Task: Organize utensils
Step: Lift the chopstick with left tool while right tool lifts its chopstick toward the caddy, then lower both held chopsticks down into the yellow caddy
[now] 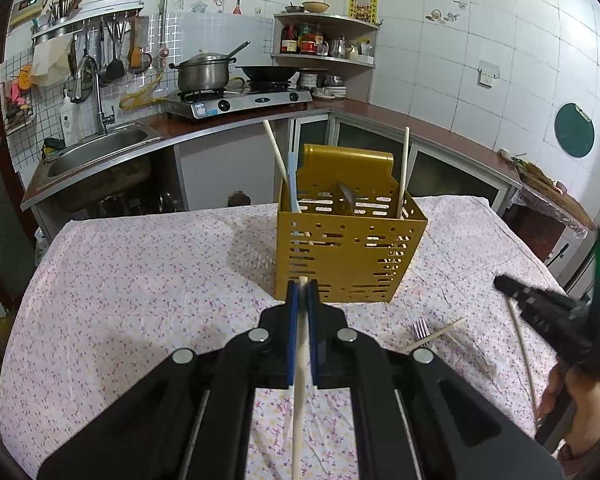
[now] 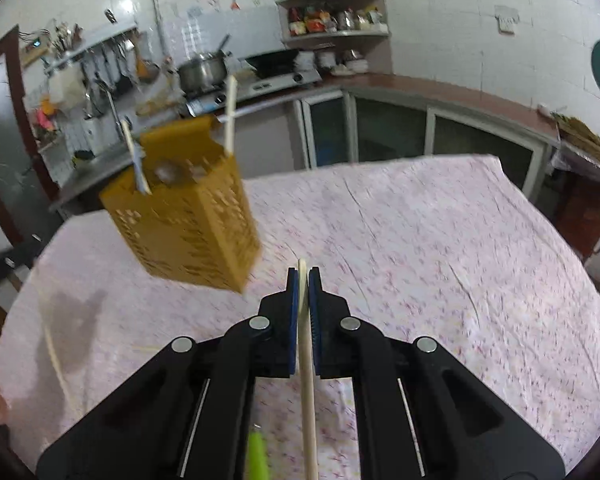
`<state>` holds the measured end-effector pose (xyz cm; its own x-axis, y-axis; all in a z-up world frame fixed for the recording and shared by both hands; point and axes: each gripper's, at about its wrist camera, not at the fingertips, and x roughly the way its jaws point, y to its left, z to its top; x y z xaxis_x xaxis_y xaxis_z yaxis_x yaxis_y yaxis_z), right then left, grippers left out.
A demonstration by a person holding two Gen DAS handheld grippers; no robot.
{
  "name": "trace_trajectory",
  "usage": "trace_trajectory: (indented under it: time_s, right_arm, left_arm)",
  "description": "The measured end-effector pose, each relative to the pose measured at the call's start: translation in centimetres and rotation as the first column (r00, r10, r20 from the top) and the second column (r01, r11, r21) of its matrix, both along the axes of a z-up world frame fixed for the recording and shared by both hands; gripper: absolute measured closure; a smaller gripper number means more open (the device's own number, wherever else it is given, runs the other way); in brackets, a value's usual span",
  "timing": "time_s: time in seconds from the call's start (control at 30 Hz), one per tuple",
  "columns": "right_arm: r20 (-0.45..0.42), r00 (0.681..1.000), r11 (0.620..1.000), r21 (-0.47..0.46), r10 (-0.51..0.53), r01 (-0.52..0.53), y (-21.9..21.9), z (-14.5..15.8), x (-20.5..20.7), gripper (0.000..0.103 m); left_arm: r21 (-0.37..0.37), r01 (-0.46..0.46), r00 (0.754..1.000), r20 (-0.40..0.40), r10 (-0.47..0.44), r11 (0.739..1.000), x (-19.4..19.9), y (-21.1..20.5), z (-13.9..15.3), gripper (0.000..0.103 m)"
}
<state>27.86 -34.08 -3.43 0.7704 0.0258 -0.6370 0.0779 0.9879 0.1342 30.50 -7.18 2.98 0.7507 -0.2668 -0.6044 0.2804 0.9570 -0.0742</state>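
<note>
A: You are working over the table [image 1: 140, 272], and the yellow caddy [image 1: 348, 248] is standing upright on its cloth, dead ahead of your left gripper [image 1: 302, 286]. From your right gripper [image 2: 303, 274] the caddy [image 2: 188, 216] is sitting ahead and well off to the left.

B: So which side is nearer?

A: I am judging the left one nearer: its fingertips are pointing straight at the caddy's front wall, low down near the base. The right view is blurring, so I cannot tell its distance well.

B: What are the grippers doing?

A: Both are clenching. The left is pinching a pale chopstick [image 1: 300, 380], its long axis running back along the fingers toward you, tip just peeking past them. The right is clamping another chopstick [image 2: 306, 344] the same way, lengthwise between the pads.

B: And what is already in the caddy?

A: Two pale sticks [image 1: 403, 172] are leaning out of the top, one at each side, with a light blue handle [image 1: 293, 184] by the left one and a metal utensil lying inside. A fork [image 1: 420, 328] and a loose chopstick [image 1: 440, 334] are lying on the cloth between your two grippers.

B: What does the next move turn on?

A: The opening is sitting above your left tip, so you are likely needing to lift and tip the stick upright before dropping it in.
</note>
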Motion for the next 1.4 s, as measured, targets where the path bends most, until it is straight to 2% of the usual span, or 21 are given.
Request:
trace_trajectory:
  time_s: [0.13, 0.27, 0.37, 0.57, 0.8, 0.97, 1.13, 1.27, 1.4]
  right_arm:
    - [-0.102, 0.995, 1.0, -0.003, -0.021, 0.02, -0.9, -3.2, 1.0, 0.096]
    - [-0.23, 0.973, 1.0, 0.006, -0.021, 0.023, -1.6, -6.3, 1.9, 0.096]
    - [-0.289, 0.957, 1.0, 0.013, -0.012, 0.016, -1.5, -7.6, 2.4, 0.096]
    - [-0.352, 0.936, 1.0, -0.02, 0.002, -0.01, -1.0, -7.9, 3.0, 0.095]
    - [-0.389, 0.921, 1.0, -0.014, 0.013, -0.02, -1.2, -7.8, 3.8, 0.096]
    - [-0.304, 0.952, 0.999, 0.03, 0.037, -0.029, -1.6, -5.4, 3.4, 0.096]
    - [-0.155, 0.986, 0.998, 0.012, 0.068, -0.067, 0.0, -0.4, 2.2, 0.097]
    - [-0.054, 0.994, 0.996, -0.017, 0.09, -0.091, 1.5, 2.6, 1.3, 0.097]
    - [0.063, 0.993, 0.995, -0.003, 0.101, -0.101, 2.2, 5.0, 0.6, 0.097]
  left_arm:
    - [-0.007, -0.006, 1.0, -0.007, 0.006, 1.0, 0.1, 0.1, 0.0, 0.098]
    - [-0.011, -0.01, 1.0, -0.011, 0.01, 1.0, 0.2, 0.4, 0.0, 0.098]
    - [-0.013, -0.011, 1.0, -0.017, 0.01, 1.0, 0.4, 0.5, 0.0, 0.098]
    - [-0.018, -0.011, 1.0, -0.023, 0.011, 1.0, 0.6, 0.5, -0.2, 0.098]
    - [-0.018, -0.01, 1.0, -0.024, 0.01, 1.0, 0.5, 0.5, -0.2, 0.098]
    - [-0.028, -0.009, 1.0, -0.019, 0.009, 1.0, 0.6, 0.6, 0.1, 0.098]
    - [-0.042, -0.008, 1.0, 0.001, 0.008, 0.999, 0.4, 0.9, 1.3, 0.098]
    - [-0.041, 0.004, 1.0, 0.016, -0.003, 0.999, 0.4, 0.7, 2.1, 0.098]
    - [-0.049, 0.006, 1.0, 0.021, -0.005, 0.999, 0.6, 0.5, 2.4, 0.098]
